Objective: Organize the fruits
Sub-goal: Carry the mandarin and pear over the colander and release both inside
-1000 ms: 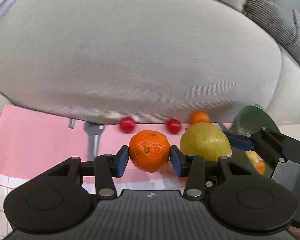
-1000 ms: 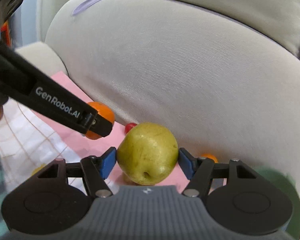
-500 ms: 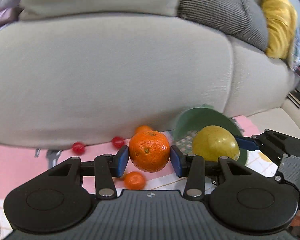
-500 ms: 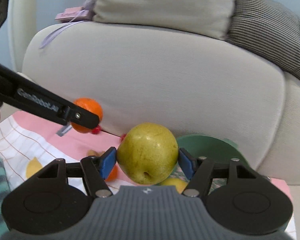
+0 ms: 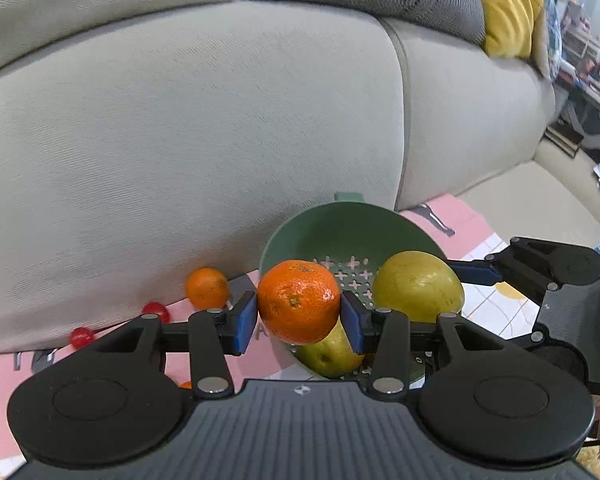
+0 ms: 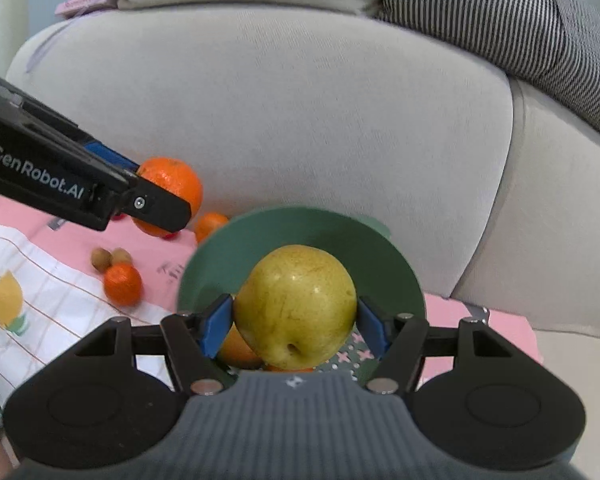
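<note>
Beige sofa point(image 5: 204, 128) fills the background of both wrist views; a striped cushion point(image 6: 500, 28) and a yellow cushion point(image 5: 508, 4) sit on top of it. Pink-and-white patterned cloth point(image 6: 40, 296) covers the seat in front of the backrest. Green perforated colander point(image 5: 340, 232) stands on the cloth close to the backrest, and one yellow-green fruit point(image 5: 328, 354) lies inside it; something orange shows low in the bowl in the right wrist view, too hidden to name. Right gripper point(image 6: 295, 322) is clamped on a yellow-green pear point(image 6: 296, 306), blue pads pressed to both sides, fruit held in the air above the colander's opening. Left gripper point(image 5: 299, 318) is clamped on a mandarin point(image 5: 299, 300), held in the air at the colander's near-left rim, just beside the pear. Loose on the cloth left of the colander: a second mandarin point(image 5: 207, 288) against the backrest, a third mandarin point(image 6: 122, 284) nearer the camera, two small brown nuts point(image 6: 110, 258) touching each other, and two red cherry tomatoes point(image 5: 156, 312) along the foot of the backrest.
</note>
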`<state>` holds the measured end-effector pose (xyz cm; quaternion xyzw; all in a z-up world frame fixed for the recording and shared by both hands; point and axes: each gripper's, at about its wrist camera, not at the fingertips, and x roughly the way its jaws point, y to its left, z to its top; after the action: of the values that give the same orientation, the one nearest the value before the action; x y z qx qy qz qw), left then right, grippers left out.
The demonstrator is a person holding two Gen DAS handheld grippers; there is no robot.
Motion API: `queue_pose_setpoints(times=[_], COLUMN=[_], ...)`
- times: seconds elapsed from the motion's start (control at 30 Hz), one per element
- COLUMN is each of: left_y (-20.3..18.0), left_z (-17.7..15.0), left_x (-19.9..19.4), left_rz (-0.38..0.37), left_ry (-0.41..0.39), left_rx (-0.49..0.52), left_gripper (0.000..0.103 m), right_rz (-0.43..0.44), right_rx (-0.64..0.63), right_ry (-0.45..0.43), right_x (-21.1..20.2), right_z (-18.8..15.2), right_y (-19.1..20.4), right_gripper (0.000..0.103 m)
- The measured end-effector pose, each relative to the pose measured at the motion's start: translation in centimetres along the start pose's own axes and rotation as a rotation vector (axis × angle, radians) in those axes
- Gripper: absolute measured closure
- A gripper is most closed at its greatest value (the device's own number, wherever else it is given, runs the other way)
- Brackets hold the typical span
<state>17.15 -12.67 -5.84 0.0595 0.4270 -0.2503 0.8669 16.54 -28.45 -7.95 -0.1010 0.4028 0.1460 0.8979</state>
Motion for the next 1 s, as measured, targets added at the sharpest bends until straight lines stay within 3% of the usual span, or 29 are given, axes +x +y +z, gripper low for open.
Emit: queue_pose_setpoints(times=[0.4, 1.0], left_y=[-0.5, -1.9], left_z=[1.0, 1.9], left_x=[4.4, 11.1], left_rz=[-0.027, 0.032], left_ry=[0.076, 0.212], left_rx=[0.07, 0.225], left_gripper=[0.052, 0.052], right_rz=[0.03, 0.025], right_rx=[0.004, 0.001], right_ry=[0.079, 0.212], right_x=[5.0, 10.9], right_z=[0.4, 1.1], right_y=[-0.3, -1.9], right_gripper=[0.039, 0.039])
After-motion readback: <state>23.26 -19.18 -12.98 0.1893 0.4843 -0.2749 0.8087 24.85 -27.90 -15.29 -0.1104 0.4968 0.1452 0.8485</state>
